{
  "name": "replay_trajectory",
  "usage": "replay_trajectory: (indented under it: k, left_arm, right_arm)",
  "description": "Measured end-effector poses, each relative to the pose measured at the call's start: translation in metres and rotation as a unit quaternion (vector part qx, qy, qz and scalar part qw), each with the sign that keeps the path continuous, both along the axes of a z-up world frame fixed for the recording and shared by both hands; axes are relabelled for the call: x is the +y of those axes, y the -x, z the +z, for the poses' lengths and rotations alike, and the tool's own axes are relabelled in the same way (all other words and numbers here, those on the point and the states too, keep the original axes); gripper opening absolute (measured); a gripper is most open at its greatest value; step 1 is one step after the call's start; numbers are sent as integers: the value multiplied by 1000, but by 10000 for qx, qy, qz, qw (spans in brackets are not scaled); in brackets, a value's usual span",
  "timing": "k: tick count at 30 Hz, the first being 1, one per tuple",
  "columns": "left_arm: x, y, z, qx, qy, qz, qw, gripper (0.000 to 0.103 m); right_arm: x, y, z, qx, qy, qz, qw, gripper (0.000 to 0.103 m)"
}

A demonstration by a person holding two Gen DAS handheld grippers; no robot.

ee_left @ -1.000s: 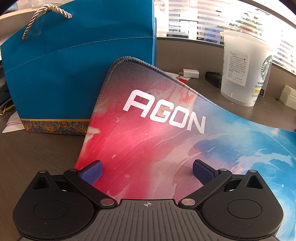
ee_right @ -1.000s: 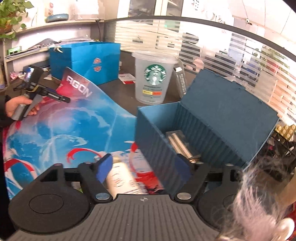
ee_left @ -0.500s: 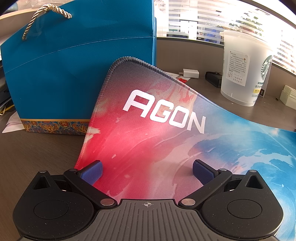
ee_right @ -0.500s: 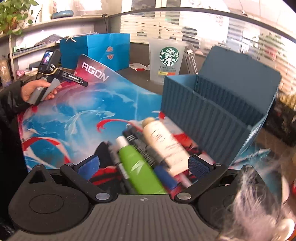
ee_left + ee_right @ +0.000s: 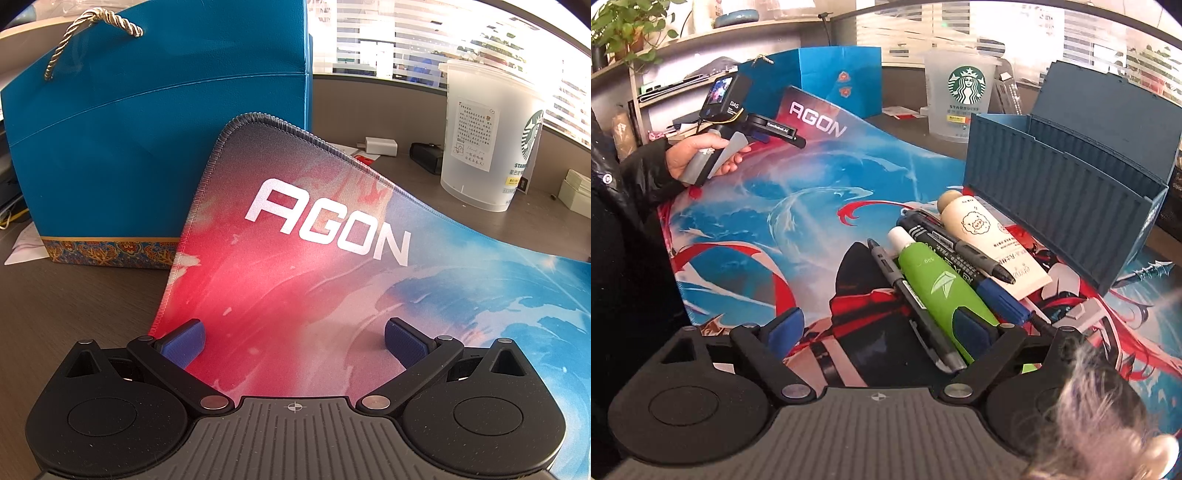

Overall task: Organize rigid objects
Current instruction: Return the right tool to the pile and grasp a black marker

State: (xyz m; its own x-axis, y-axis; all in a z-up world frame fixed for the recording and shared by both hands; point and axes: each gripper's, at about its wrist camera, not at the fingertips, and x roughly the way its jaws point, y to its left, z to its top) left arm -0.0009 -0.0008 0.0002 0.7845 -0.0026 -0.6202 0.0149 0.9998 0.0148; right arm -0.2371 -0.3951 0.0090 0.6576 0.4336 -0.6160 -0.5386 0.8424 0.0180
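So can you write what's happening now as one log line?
right gripper: closing, nothing gripped | over: green tube, pens | box: open | left gripper: open

- Mat [image 5: 798, 206]: blue, red and white swirls, white letters
- Box [image 5: 1067, 206]: dark blue, ribbed
- Tube [image 5: 942, 288]: green, white cap
- Bag [image 5: 155, 122]: blue, patterned orange band along the bottom

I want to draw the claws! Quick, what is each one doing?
Left claw: open, holding nothing, over the mouse mat.
Right claw: open but closing, gripping nothing; green tube by its right finger.
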Motion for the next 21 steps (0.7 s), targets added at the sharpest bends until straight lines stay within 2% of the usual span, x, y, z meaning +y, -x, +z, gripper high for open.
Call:
replay_trajectory:
  k: [3, 5, 8, 13, 15, 21]
  left_arm:
    - [0, 0, 0, 0, 0, 0, 10000, 103]
    - [0, 0, 0, 0, 0, -1, 10000, 103]
    - [0, 0, 0, 0, 0, -1, 10000, 103]
    - [0, 0, 0, 0, 0, -2, 10000, 103]
    - [0, 0, 0, 0, 0, -2, 10000, 103]
    - [0, 0, 0, 0, 0, -3, 10000, 103]
  right_arm:
    - [7, -4, -1, 118, -112, 162, 9997, 88]
    - [16, -6, -5, 365, -87, 395, 9985, 85]
    - [26, -6, -6, 280, -83, 489, 9984, 79]
    - [25, -12, -6, 98, -131, 111, 9998, 47]
    - [22, -15, -6, 63, -116, -27, 9999, 30]
    - [19, -15, -5, -56, 99, -128, 9999, 10]
